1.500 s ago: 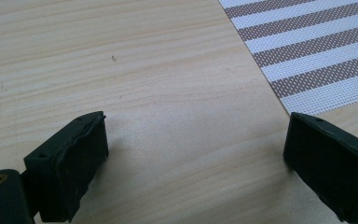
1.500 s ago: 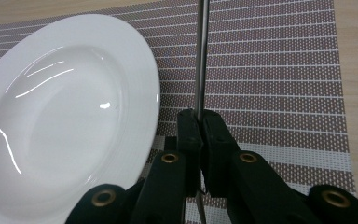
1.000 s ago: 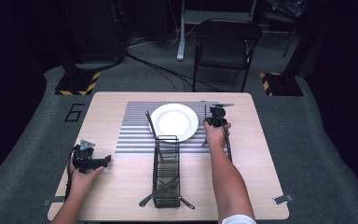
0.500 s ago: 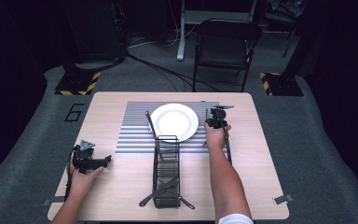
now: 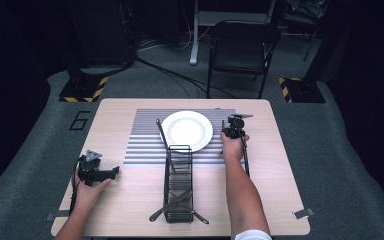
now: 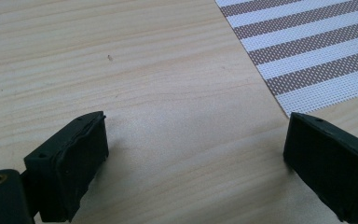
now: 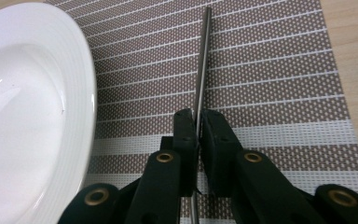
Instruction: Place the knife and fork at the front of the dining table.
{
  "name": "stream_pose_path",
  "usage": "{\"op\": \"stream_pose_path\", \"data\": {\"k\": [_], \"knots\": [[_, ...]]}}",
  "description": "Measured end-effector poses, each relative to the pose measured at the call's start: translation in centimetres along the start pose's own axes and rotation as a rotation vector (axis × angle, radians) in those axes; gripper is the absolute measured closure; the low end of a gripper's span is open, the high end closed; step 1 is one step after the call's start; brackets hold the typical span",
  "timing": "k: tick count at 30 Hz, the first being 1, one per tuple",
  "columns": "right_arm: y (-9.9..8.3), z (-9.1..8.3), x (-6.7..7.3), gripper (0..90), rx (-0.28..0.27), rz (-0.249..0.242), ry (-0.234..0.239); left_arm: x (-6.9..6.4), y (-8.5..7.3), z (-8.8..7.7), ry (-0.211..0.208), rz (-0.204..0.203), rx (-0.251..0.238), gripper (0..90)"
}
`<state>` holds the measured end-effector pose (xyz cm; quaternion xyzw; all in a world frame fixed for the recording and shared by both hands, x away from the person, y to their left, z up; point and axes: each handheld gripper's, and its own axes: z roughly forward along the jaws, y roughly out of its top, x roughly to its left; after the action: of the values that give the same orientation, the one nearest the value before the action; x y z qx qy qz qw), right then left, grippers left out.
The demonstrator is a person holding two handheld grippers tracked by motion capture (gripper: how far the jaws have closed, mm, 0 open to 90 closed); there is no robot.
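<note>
**Right gripper clamped on a thin metal utensil beside the plate**

You had the right gripper (image 7: 198,140) over the striped mat (image 7: 270,84), near the mat's right edge, with its jaws pressed together on a slim metal utensil (image 7: 204,60). In the right gripper view the utensil ran straight up from between the pads across the mat, just beside the plate (image 7: 28,116) and apart from its rim. Which kind of utensil it was, you could not tell from that shaft alone. In the high view your right hand (image 5: 233,146) sat at the mat's right edge, to the right of the plate.

Your left gripper (image 6: 196,154) lay low over bare tabletop (image 6: 144,70) near the left edge, toward the front left corner. Its jaws stood wide apart with nothing between them, and a corner of the mat showed off to one side in the left gripper view. In the high view your left hand (image 5: 89,186) held that gripper well apart from everything else.

A wire rack (image 5: 179,182) stood at the middle of the table's front half, its far end touching the mat's front edge, with dark utensils (image 5: 172,206) crossed in its near end.
</note>
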<state>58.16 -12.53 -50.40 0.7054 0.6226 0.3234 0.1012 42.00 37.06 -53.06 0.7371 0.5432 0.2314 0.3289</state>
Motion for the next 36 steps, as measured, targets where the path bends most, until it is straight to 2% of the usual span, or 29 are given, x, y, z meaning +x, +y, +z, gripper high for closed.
{"op": "stream_pose_path", "data": {"k": [5,9,19,25,27,33,36], "knots": [[0.1,-0.1,-0.5,83.7,-0.003,0.003,-0.006,0.0,0.0,0.0,0.0,0.0,0.0,6.3],[0.1,-0.2,-0.8,83.6,-0.006,0.001,0.008,0.0,0.0,0.0,0.0,0.0,0.0,6.3],[0.2,-0.5,-0.7,82.3,-0.015,-0.009,0.008,0.0,0.0,0.0,0.0,0.0,0.0,6.3],[0.1,-1.7,-0.2,80.8,-0.032,-0.053,0.0,0.0,0.0,0.0,0.001,0.0,0.0,6.2],[0.1,-2.3,-0.2,78.8,-0.036,-0.079,-0.003,0.0,0.0,0.0,0.001,0.001,0.0,6.3],[-0.3,-4.2,-0.2,71.5,-0.044,-0.116,-0.002,0.0,0.0,0.0,0.001,0.0,0.0,6.3],[-0.4,-5.2,-0.5,68.0,-0.068,-0.144,-0.003,0.0,0.0,0.0,0.001,0.001,0.0,6.3]]}}
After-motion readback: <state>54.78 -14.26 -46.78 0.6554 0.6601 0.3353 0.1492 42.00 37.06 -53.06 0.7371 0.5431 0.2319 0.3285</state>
